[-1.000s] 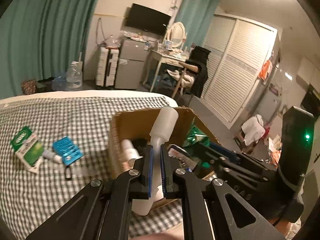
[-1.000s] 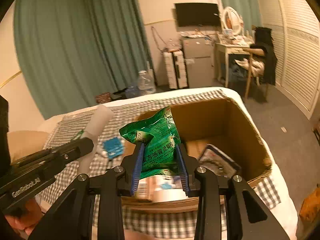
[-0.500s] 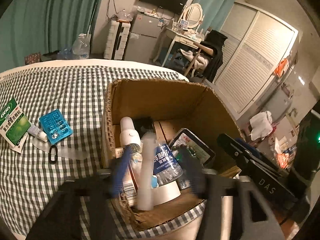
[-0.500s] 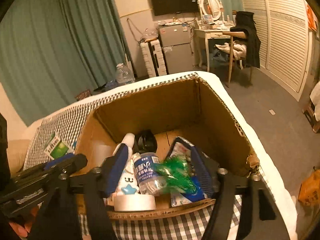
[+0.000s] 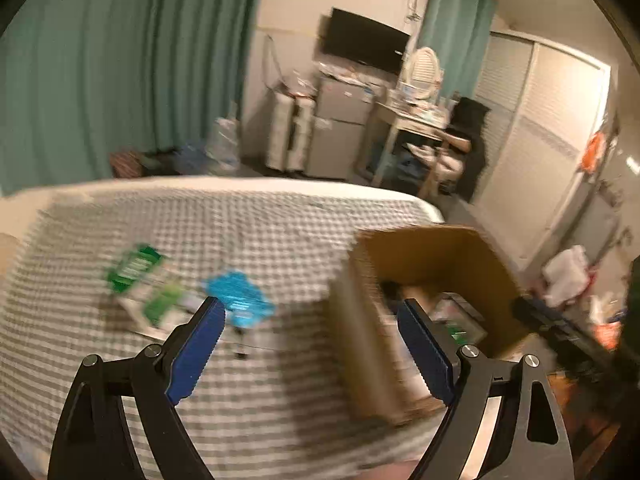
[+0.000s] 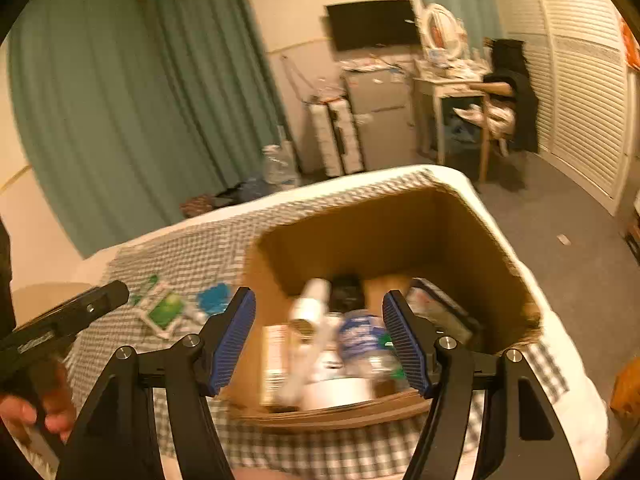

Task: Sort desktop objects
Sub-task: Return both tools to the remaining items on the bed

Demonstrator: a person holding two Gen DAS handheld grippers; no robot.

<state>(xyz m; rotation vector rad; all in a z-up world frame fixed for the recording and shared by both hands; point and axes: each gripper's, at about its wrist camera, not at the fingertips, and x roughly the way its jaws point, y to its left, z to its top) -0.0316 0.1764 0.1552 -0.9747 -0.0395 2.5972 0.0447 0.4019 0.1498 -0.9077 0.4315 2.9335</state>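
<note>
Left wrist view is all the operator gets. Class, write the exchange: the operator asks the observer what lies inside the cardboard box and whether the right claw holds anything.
Operator: My view of the cardboard box is blurred. What is inside?
Observer: The right wrist view shows a white bottle, a clear bottle with a blue label and a roll of white tape, among other things.
Operator: Does the right claw hold anything?
Observer: No. Its blue pads stand apart above the box, pressing on nothing.
Operator: And my own left claw?
Observer: It is opening and empty; a hand grips its handle.
</note>
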